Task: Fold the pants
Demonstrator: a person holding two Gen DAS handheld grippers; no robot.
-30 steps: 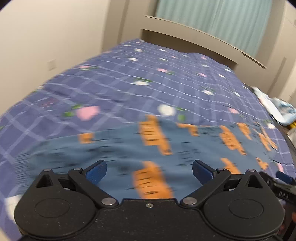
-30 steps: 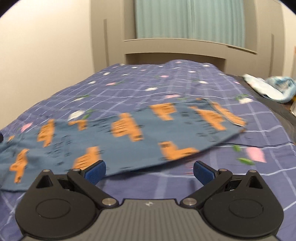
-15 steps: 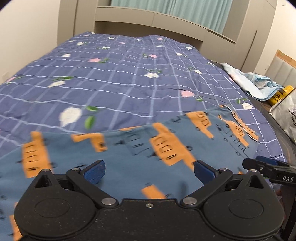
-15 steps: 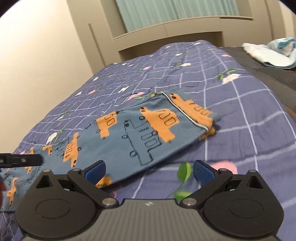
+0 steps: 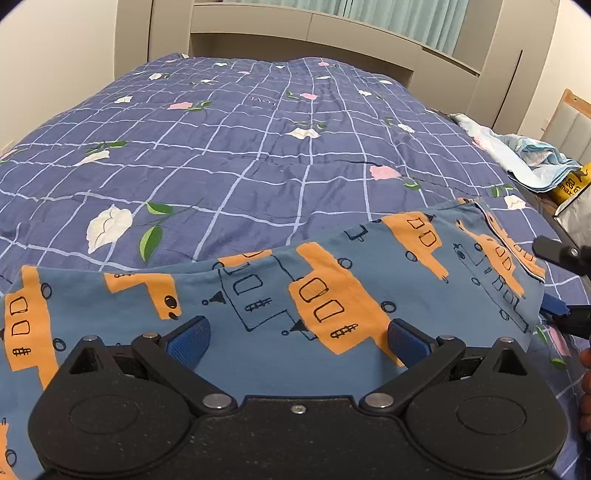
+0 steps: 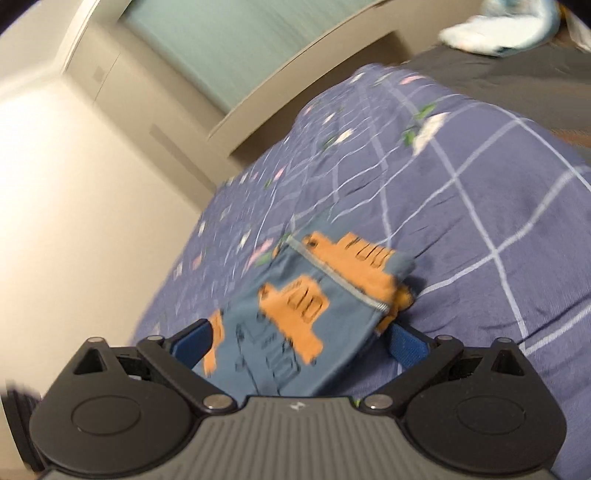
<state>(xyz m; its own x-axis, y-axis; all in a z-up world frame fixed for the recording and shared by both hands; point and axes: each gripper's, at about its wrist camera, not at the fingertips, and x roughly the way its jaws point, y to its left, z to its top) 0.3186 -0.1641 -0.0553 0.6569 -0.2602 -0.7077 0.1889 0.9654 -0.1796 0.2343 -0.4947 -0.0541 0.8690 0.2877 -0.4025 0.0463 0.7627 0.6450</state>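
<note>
Blue pants [image 5: 280,295] printed with orange vehicles lie flat across the near part of the bed, waistband end to the right. My left gripper [image 5: 298,341] hovers open over their middle, blue pads wide apart with cloth below them. In the blurred, tilted right wrist view the waistband end of the pants [image 6: 306,306] lies between the spread fingers of my right gripper [image 6: 301,343], which is open. The right gripper [image 5: 561,280] also shows at the right edge of the left wrist view, by the waistband corner.
The bed is covered by a purple checked quilt [image 5: 240,147] with flowers. A beige headboard [image 5: 332,33] and teal curtains stand behind. Light blue cloth [image 5: 532,158] and a yellow packet [image 5: 570,184] lie at the right side. A cream wall [image 6: 74,203] is to the left.
My right gripper has swung in and tilted down onto the waistband end of the pants. The left gripper has shifted slightly and steadied over the pants' middle. Both stay open.
</note>
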